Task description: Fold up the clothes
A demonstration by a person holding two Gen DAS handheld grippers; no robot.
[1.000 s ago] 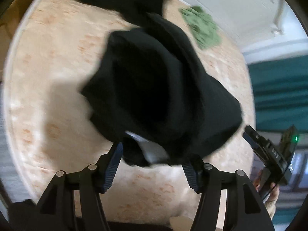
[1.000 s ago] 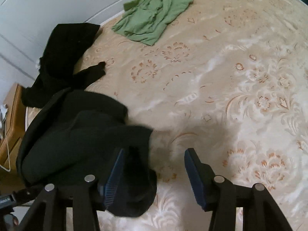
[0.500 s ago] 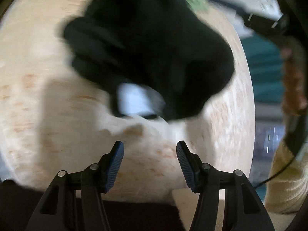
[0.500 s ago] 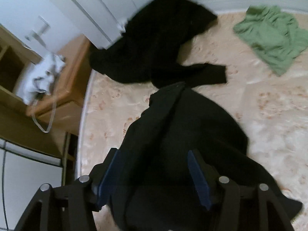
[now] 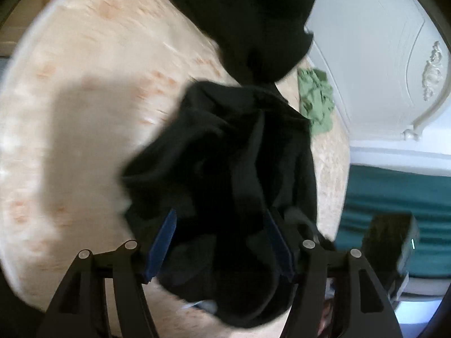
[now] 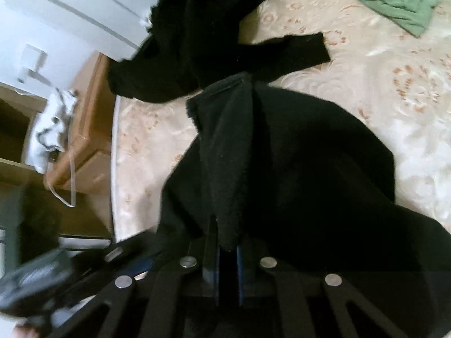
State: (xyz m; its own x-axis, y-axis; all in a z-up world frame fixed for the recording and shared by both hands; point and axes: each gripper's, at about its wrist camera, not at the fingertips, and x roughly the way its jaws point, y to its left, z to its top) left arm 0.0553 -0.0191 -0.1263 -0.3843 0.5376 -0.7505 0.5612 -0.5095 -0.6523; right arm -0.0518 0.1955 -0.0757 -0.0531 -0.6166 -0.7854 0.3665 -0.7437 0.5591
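A crumpled black fleece garment (image 6: 296,155) was bunched on the cream floral bedspread (image 6: 394,90), one fold pinched by the closed right gripper (image 6: 227,249); the left gripper (image 5: 220,236) was spread wide around it.

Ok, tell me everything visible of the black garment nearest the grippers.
The black, soft, fleece-like garment is crumpled, not folded, in a heap on the cream floral-patterned bedspread. A thick fold of it runs up into the right gripper, whose jaws are closed on it. The left gripper has open jaws with the cloth bunched between them. Its far end meets a second black garment.
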